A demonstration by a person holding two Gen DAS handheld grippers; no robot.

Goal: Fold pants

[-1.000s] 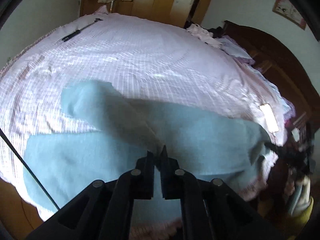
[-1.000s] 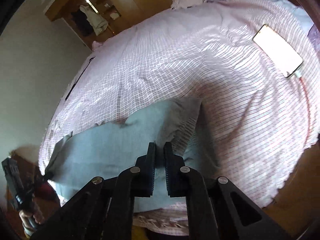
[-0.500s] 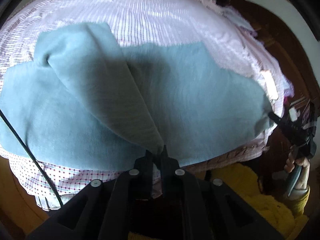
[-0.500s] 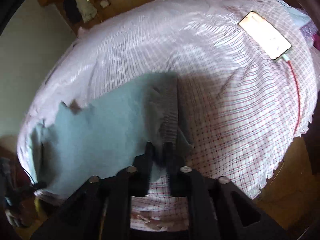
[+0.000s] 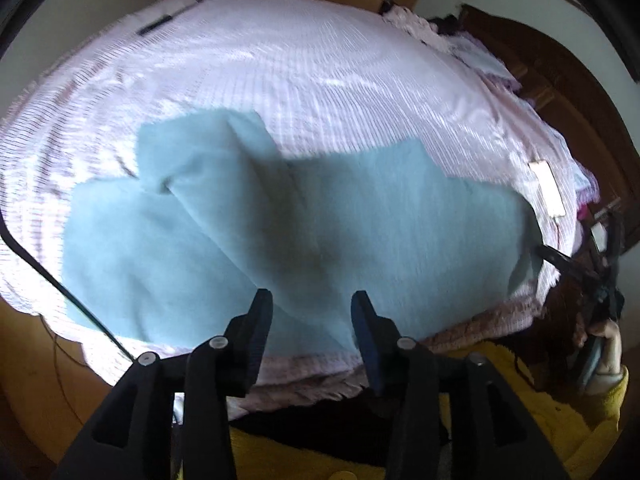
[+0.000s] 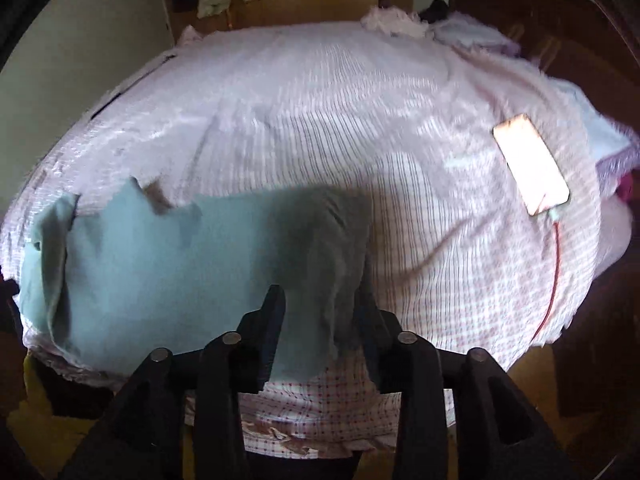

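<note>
Light blue pants (image 5: 360, 232) lie spread on the pink checked bed near its front edge, with one leg folded over toward the far left. My left gripper (image 5: 312, 308) is open just above the pants' near edge, holding nothing. In the right wrist view the pants (image 6: 160, 264) lie at the lower left, their waist end bunched in shadow. My right gripper (image 6: 320, 304) is open over that end, with cloth lying between the fingers but not clamped. The right gripper also shows in the left wrist view (image 5: 568, 260) at the pants' right end.
A white phone (image 6: 530, 164) with a red cable (image 6: 554, 272) lies on the bed (image 6: 320, 100) to the right; it also shows in the left wrist view (image 5: 548, 188). Pink bedding (image 5: 412, 24) is piled by the dark wooden headboard (image 5: 560, 80). A black cable (image 5: 60, 284) crosses the left.
Both grippers were shut on the pants and have opened, letting the cloth drop flat on the bed. Both have pulled back toward the bed's front edge.
</note>
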